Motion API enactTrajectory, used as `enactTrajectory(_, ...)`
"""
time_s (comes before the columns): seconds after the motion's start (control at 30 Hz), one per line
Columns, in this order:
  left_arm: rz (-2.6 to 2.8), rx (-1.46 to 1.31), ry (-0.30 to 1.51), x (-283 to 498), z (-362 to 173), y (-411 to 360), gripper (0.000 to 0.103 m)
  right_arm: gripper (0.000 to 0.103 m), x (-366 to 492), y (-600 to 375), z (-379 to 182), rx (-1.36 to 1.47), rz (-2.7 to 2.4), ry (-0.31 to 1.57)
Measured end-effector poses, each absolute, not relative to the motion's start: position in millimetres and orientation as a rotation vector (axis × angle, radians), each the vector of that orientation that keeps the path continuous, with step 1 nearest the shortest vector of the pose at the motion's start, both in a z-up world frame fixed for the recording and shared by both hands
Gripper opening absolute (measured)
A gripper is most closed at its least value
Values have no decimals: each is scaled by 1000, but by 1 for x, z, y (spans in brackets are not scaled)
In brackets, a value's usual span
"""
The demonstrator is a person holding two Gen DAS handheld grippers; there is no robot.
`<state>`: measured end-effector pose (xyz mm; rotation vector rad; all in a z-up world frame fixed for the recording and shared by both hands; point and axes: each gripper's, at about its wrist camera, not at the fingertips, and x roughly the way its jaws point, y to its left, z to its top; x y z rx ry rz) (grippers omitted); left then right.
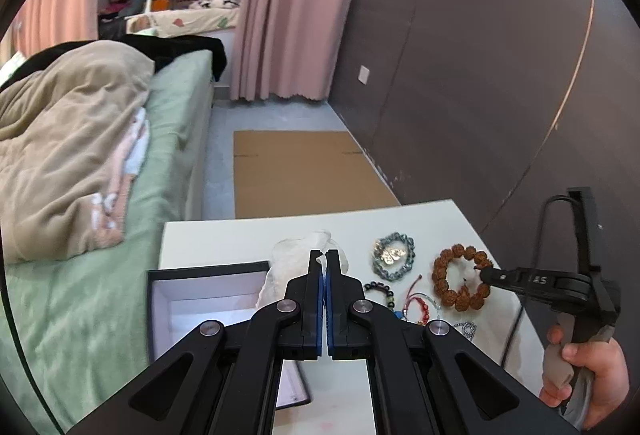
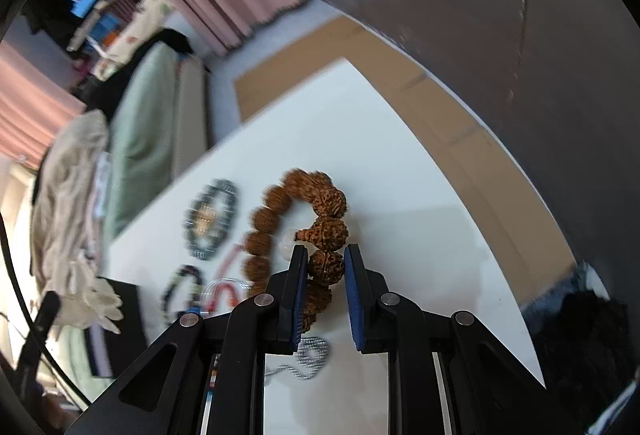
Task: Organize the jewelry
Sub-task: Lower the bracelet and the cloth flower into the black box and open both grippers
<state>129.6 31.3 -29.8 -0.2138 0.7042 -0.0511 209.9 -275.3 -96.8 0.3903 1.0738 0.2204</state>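
A brown carved-bead bracelet (image 1: 460, 277) lies on the white table (image 1: 248, 237). My right gripper (image 2: 326, 255) is shut on one of its beads (image 2: 326, 269); it also shows in the left wrist view (image 1: 482, 272). A grey-green bead bracelet (image 1: 394, 255), a dark bead bracelet (image 1: 380, 290), a red cord bracelet (image 1: 416, 299) and a silver chain (image 2: 310, 353) lie beside it. My left gripper (image 1: 324, 255) is shut on a clear plastic bag (image 1: 288, 267), next to an open dark box with white lining (image 1: 200, 303).
A bed with a green sheet and beige blanket (image 1: 80, 139) stands left of the table. Flat cardboard (image 1: 304, 171) lies on the floor beyond the table. A dark wall panel (image 1: 480, 83) runs along the right.
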Motion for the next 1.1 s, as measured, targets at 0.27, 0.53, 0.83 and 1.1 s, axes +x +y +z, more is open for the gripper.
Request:
enactTrajectory(0.27,8,-277,662,103,-19,65,0,19,187,-250,-48,352,346,968)
enactTrajectory(0.53,79,-341,638,85,-14,102,0,19,169,-191,-4,274,498,894)
enactTrajectory(0.83,148,-387,626,76,-16,133,0,20,152,-107,15,244,756,884)
enactTrajectory(1.1,150,-400,655,80,-23,137,0,58,162,-79,-26,281,797,995)
